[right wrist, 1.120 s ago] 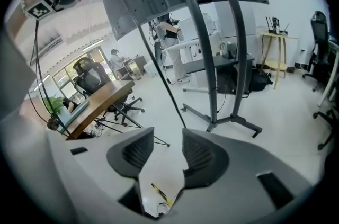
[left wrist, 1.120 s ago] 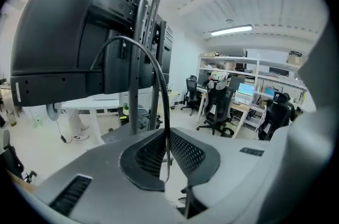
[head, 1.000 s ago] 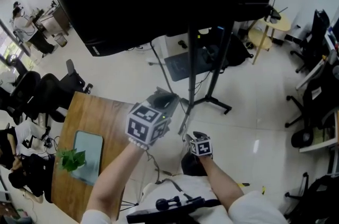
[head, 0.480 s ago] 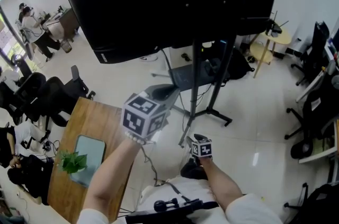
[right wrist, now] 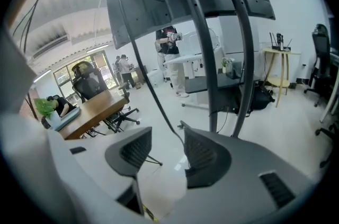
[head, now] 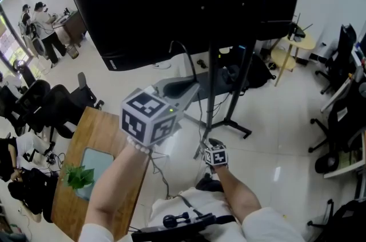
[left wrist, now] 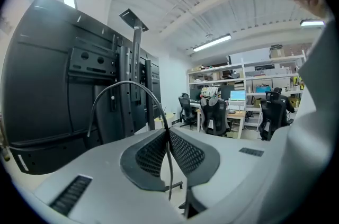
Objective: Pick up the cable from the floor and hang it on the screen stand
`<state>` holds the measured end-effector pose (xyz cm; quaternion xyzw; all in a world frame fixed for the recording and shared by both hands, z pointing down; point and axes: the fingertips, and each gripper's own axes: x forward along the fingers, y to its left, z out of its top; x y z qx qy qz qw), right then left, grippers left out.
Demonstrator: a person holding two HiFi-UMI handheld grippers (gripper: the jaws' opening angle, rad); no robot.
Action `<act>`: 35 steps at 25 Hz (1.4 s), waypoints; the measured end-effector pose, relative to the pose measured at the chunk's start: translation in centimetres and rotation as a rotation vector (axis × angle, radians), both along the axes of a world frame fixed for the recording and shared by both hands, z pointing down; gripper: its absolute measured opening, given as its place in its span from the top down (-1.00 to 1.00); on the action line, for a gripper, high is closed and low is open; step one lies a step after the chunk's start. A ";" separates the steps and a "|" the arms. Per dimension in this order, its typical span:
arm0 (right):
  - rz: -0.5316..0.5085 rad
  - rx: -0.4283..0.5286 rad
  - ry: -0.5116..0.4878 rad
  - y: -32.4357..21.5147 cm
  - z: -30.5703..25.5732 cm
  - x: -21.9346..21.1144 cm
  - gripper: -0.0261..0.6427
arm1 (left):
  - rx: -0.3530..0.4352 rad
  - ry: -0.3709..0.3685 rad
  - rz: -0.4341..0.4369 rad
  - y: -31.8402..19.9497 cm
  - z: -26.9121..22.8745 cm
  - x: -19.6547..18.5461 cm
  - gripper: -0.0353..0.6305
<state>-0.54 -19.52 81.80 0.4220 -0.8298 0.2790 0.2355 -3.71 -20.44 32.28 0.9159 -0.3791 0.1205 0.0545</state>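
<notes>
Your left gripper [left wrist: 168, 133] has its jaws pressed together on the cable [left wrist: 128, 81], which is off the floor [head: 274, 132]. The thin dark line is pinched right between the meshed pads. From that pinch it arcs up and over toward the back of the screen [head: 171, 0] and drops again on the far side, with a short tail hanging below the jaws. In the head view you hold this gripper raised, just under the screen's lower edge and beside the upright poles of the screen stand [head: 210, 86]. The cable's loop rises in front of the dark panel. Your right gripper [right wrist: 166, 137] sits lower and closer to your body, its jaws well apart and clamped on nothing. The cable runs down past the inner edge of one of its pads. It seems to brush that pad, though the right gripper view does not make the contact certain. A wooden counter [head: 94, 126] lies below your left forearm.
</notes>
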 end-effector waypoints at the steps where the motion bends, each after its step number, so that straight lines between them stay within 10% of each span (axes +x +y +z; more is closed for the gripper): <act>1: 0.003 0.010 0.008 -0.3 -0.1 0.1 0.26 | 0.003 0.010 0.006 -0.1 -0.4 0.1 0.84; 35: -0.051 0.053 0.017 -0.4 -0.2 -0.8 0.83 | 0.101 0.083 0.018 -0.6 -6.0 -0.2 0.84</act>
